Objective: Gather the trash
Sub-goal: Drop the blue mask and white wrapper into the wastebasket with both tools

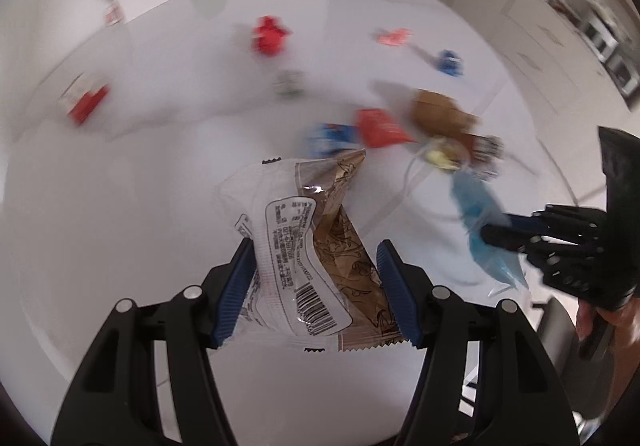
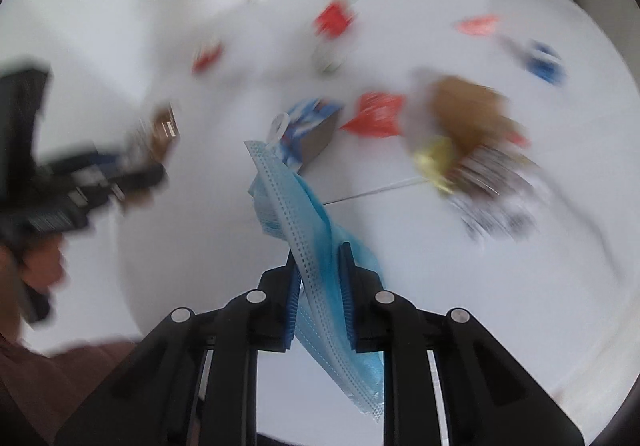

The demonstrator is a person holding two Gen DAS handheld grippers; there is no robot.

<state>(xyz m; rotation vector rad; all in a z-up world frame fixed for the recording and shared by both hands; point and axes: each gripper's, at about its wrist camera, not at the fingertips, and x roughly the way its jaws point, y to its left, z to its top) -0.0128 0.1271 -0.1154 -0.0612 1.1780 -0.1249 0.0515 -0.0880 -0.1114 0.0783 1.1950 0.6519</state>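
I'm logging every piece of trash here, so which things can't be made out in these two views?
- Left wrist view: the small red item, pink item and blue item far across the table are motion-blurred; their type is unclear.
- Right wrist view: the brown wrapper pile is smeared; its print is unreadable.
- Right wrist view: the left gripper is blurred, its grip unclear.
- Both views: no bin shows in frame.
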